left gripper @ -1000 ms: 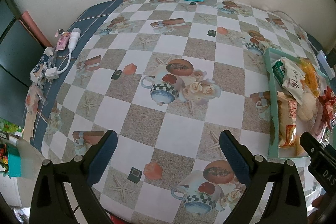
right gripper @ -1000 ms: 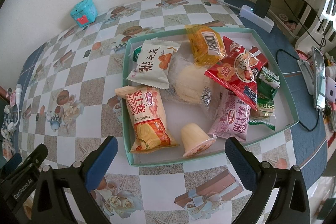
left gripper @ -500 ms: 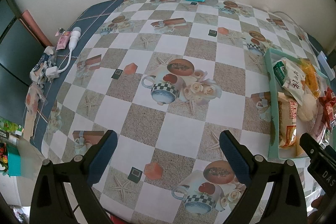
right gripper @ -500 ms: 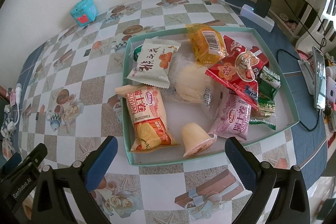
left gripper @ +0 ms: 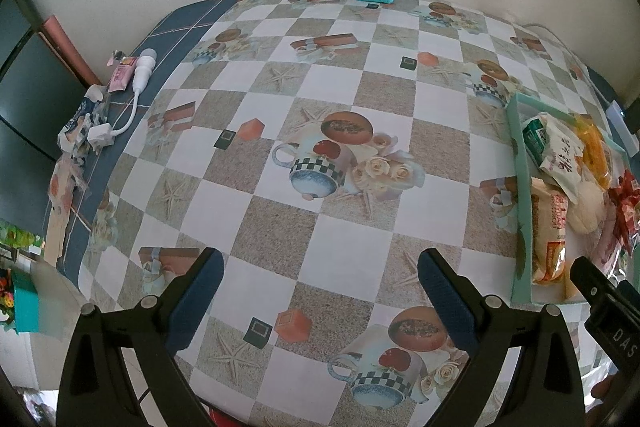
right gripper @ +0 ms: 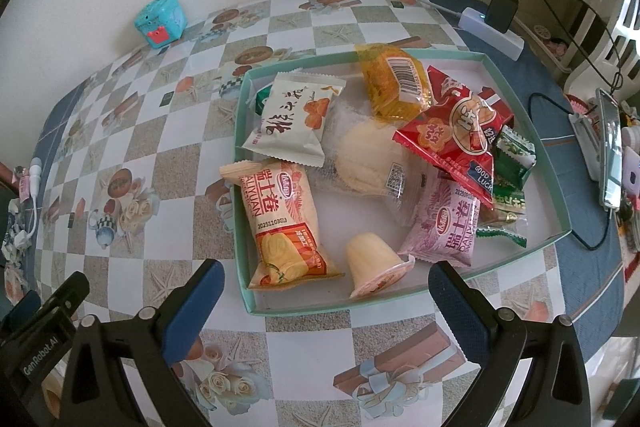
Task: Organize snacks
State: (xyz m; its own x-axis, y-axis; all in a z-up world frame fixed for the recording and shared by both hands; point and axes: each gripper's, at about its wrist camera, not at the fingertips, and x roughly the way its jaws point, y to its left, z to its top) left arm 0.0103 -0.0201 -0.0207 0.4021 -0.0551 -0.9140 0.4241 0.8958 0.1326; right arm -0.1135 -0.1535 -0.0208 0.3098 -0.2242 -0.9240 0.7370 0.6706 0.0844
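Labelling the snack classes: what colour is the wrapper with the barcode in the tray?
Translucent orange-yellow wrapper, at the tray's far side; clearest in the right wrist view.

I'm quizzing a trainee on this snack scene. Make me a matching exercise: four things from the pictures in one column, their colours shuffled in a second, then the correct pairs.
Things:
1. jelly cup
2. egg roll pack
3. box by the wall
4. Good Luck packet

Colours:
A. red
B. turquoise
C. pale yellow
D. pink

Pairs: 1-C, 2-D, 3-B, 4-A
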